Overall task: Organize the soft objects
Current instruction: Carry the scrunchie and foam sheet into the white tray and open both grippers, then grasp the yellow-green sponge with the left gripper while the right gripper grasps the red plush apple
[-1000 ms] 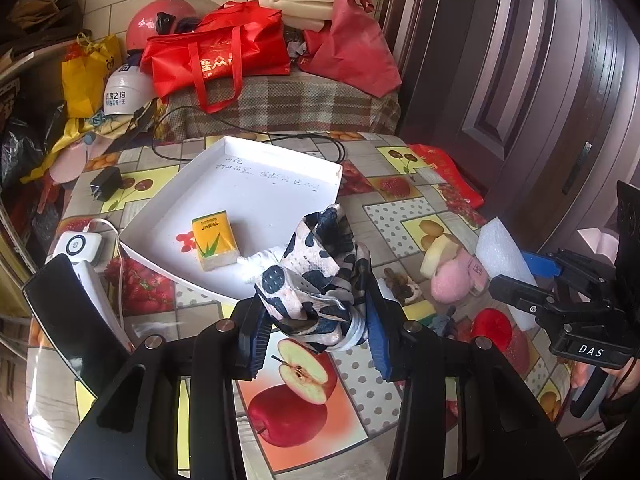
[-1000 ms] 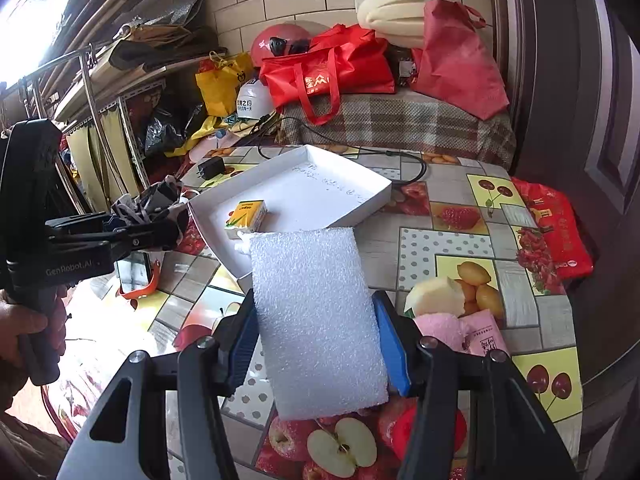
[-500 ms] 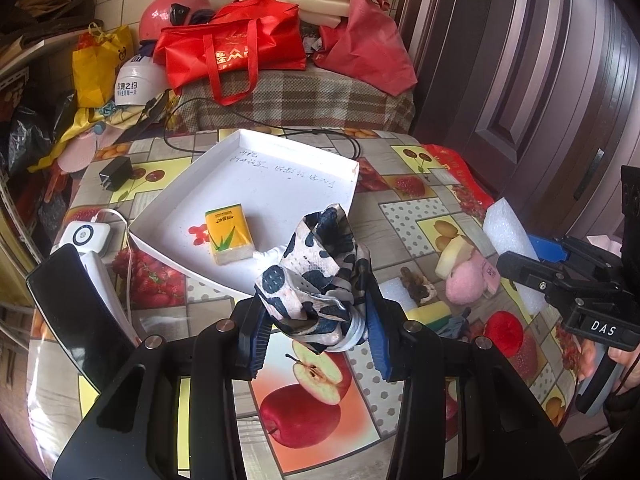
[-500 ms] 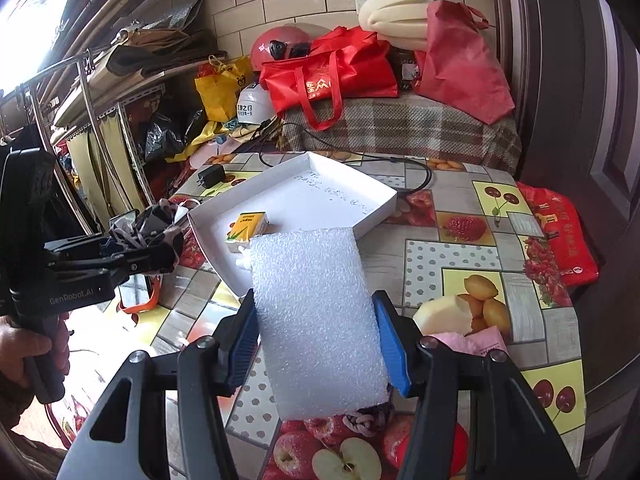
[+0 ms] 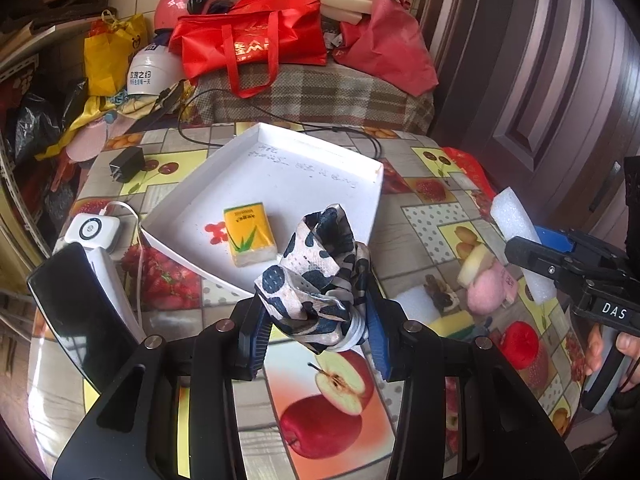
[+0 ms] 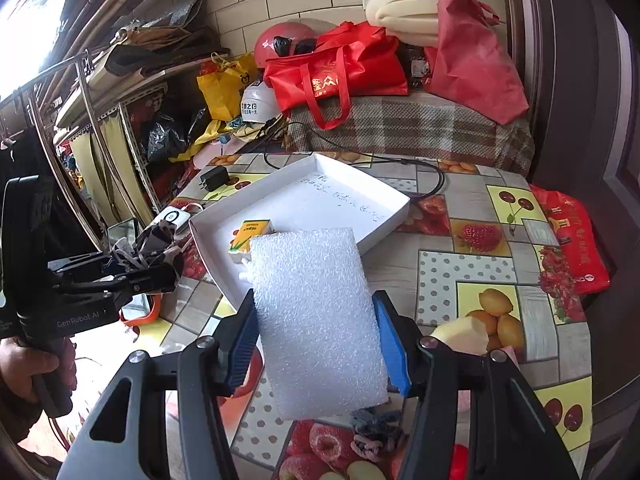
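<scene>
My left gripper (image 5: 316, 320) is shut on a crumpled black-and-white spotted cloth (image 5: 320, 276) and holds it above the table just in front of the white tray (image 5: 192, 208). The tray holds a yellow tissue pack (image 5: 250, 238). My right gripper (image 6: 316, 336) is shut on a white foam sheet (image 6: 316, 320) and holds it over the tray's (image 6: 384, 228) near corner. The foam sheet also shows at the right of the left wrist view (image 5: 514, 228). The left gripper with the cloth shows at the left of the right wrist view (image 6: 148, 256).
A pink plush (image 5: 486, 292), a cream sponge piece (image 5: 474, 264) and a red ball (image 5: 520, 344) lie on the fruit-print table at the right. A phone (image 5: 76, 316), a white charger (image 5: 94, 230) and a black adapter (image 5: 126, 164) lie at the left. Red bags (image 5: 256, 44) stand behind.
Both grippers have risen and drawn back slightly from the table, still holding the cloth and the foam sheet. The tray and the tissue pack have not moved.
</scene>
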`<state>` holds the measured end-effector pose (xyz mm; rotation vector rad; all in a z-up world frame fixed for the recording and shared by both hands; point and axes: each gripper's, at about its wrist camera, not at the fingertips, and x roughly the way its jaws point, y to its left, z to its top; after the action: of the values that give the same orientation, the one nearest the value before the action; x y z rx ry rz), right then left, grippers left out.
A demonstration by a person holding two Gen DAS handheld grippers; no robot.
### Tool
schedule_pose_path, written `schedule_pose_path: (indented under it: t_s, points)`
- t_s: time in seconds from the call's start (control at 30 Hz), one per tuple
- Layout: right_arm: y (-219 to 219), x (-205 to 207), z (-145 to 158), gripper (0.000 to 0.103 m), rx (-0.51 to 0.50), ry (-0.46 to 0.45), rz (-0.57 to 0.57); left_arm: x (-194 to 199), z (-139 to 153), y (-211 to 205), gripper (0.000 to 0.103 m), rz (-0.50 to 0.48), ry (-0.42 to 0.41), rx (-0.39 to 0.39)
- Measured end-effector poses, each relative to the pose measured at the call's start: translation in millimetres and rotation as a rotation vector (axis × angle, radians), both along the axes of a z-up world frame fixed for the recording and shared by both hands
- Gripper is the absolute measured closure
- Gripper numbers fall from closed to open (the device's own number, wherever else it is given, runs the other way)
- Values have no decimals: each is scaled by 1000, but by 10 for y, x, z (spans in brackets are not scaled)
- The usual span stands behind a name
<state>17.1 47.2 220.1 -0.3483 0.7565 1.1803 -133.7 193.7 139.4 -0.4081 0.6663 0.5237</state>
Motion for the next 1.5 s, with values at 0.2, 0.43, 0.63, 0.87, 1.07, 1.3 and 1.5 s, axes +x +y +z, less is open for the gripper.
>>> schedule_pose_path:
  t_s: [0.2,0.43,0.63,0.87,1.07,1.3,1.5]
  points:
    - [292,134,-42,48,-3,39,20,160,38,380,62,48,-6,-10]
    - [745,387,-201,48,-6,182,-5,549,-18,867,62,102,11,-53]
    - [1170,570,-454,48,-32,241,-50,840,-237,1162,62,157,65,-52]
    - [1484,667,-753,46,-61,279,-89,927,-387,1385,8,228,93,-18]
    - [1567,620,-842,6,-54,254,-89,843,-362,1472,0,284,70,15]
    - [1482,504,-756,0,-26,200,-68,787,-315,1401,0,291,63,22]
    - [1356,428,-626,0,-1,199,-79,752,-142,1215,0,276,45,52]
